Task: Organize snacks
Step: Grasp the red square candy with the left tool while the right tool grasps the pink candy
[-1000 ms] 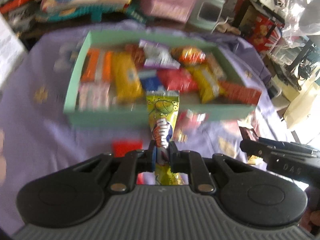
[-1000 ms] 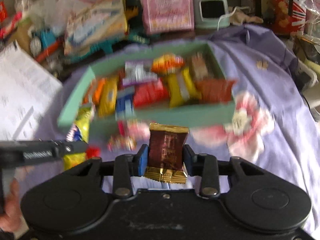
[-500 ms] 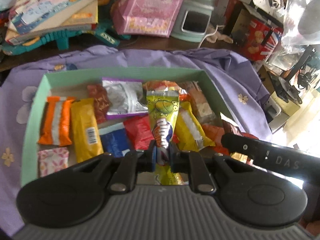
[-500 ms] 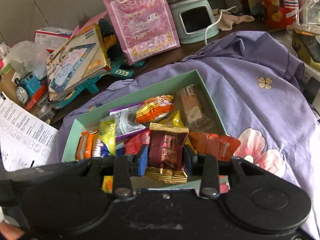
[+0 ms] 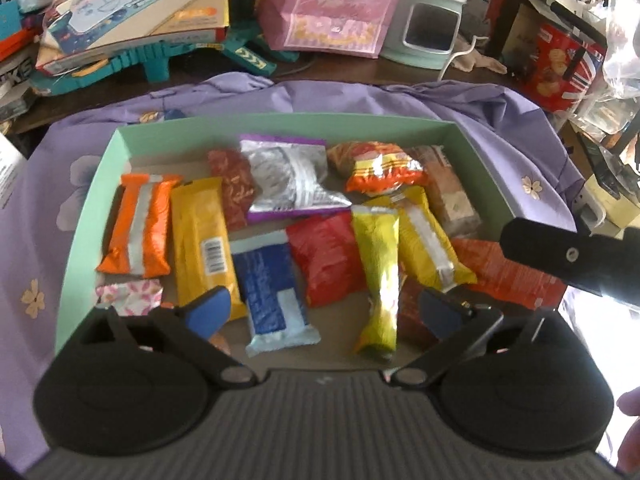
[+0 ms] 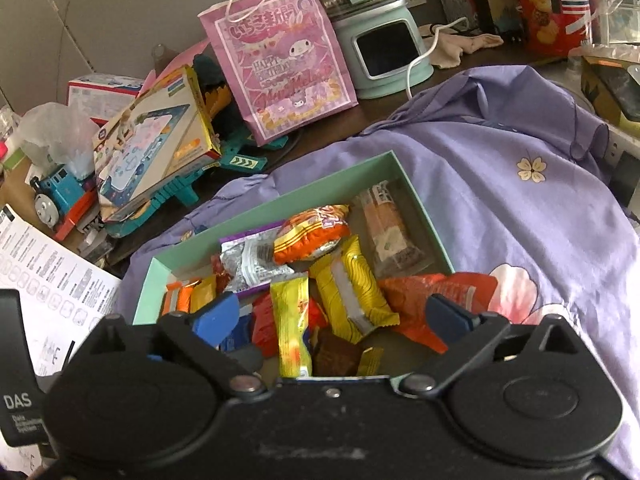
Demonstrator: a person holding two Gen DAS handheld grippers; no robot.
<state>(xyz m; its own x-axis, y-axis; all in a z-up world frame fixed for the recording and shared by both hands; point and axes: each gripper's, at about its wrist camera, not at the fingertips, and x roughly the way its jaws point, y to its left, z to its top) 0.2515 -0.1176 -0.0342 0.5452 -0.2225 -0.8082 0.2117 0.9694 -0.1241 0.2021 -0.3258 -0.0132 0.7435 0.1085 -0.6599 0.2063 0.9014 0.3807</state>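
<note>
A mint green box [image 5: 104, 168] on the purple cloth holds several snack packets. It also shows in the right wrist view [image 6: 280, 200]. My left gripper [image 5: 324, 314] is open and empty over the box's near edge. A yellow-green candy packet [image 5: 378, 276] lies in the box between its fingers; it also shows in the right wrist view [image 6: 292, 328]. My right gripper [image 6: 332, 318] is open and empty above the box's near right corner. A brown and gold packet [image 6: 340, 354] lies in the box below it, partly hidden in the left wrist view [image 5: 412, 312].
A purple flowered cloth [image 6: 520, 208] covers the table around the box. Behind it stand a pink gift bag [image 6: 280, 60], a mint appliance [image 6: 384, 48], toy boxes [image 6: 152, 128] and a red biscuit tin [image 5: 560, 64]. A printed sheet [image 6: 44, 276] lies at the left.
Both grippers have opened. The yellow-green packet left the left gripper and the brown and gold packet left the right one; both now lie in the box.
</note>
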